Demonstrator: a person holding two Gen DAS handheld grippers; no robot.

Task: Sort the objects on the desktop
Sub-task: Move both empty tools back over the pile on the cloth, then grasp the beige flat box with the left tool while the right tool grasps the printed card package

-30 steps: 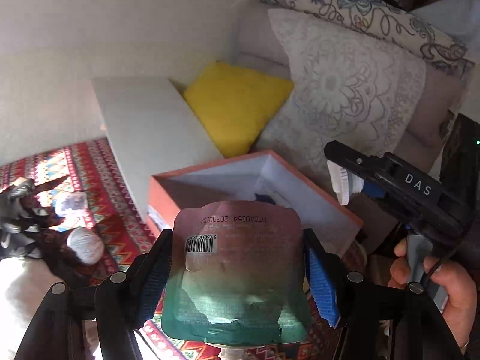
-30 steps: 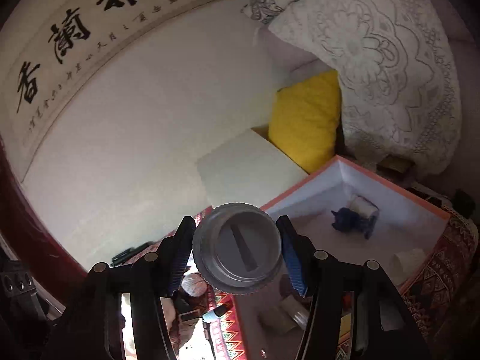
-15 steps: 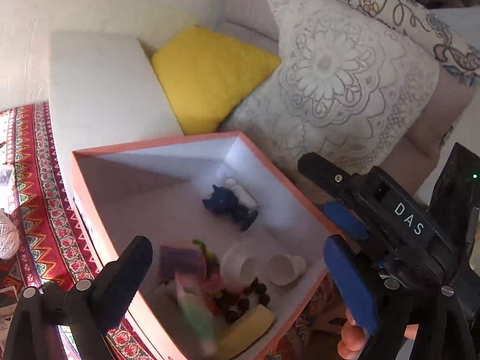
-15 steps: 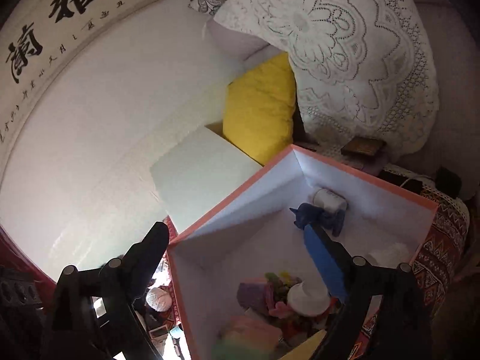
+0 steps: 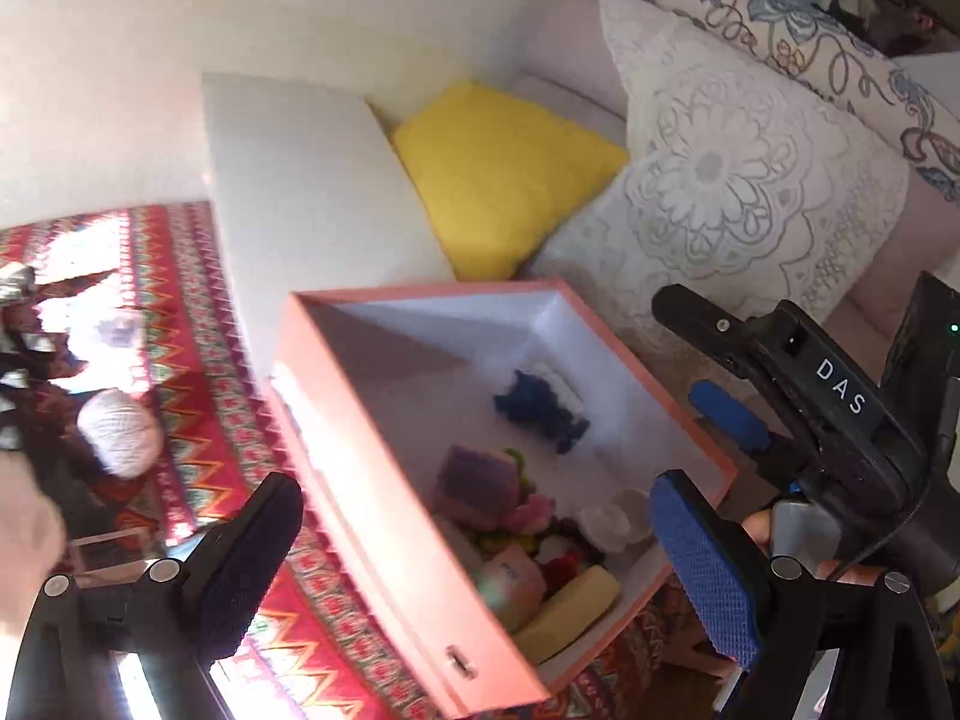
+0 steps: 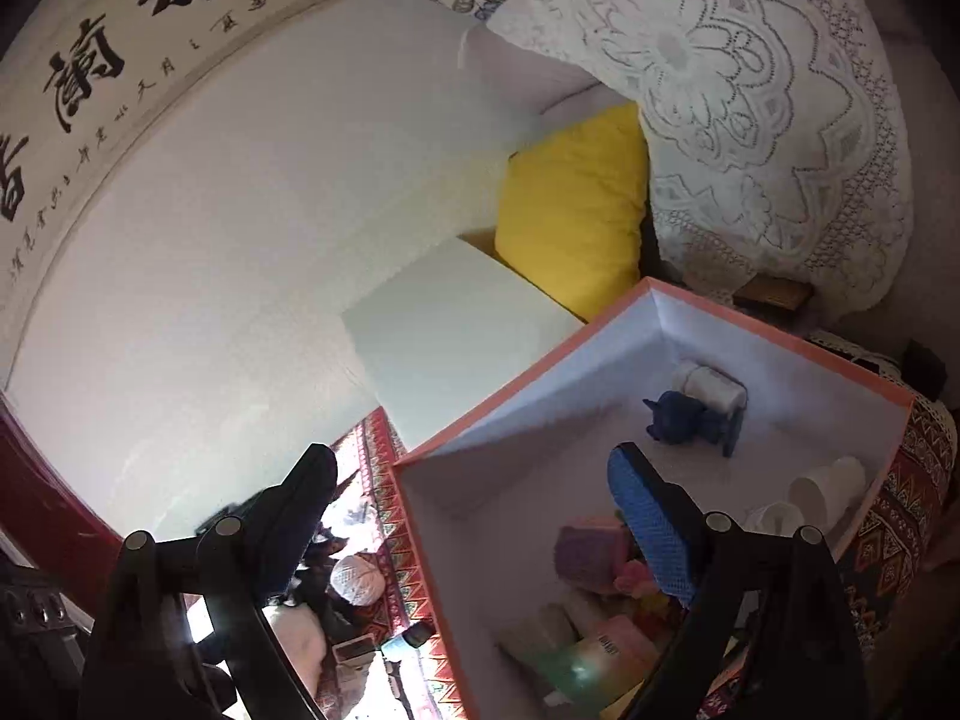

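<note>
Both tools (image 5: 474, 546) (image 6: 474, 516) agape above box (image 5: 360, 450)

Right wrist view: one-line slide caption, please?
Open right gripper above the orange box holding a blue figurine and sorted items.

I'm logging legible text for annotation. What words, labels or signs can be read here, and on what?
"DAS": white letters on the right gripper body, seen from the left wrist view.
"雅", "蘭": large brush characters on the wall scroll; its small characters are unreadable.
Pink pouch in the box: print too blurred.
</note>
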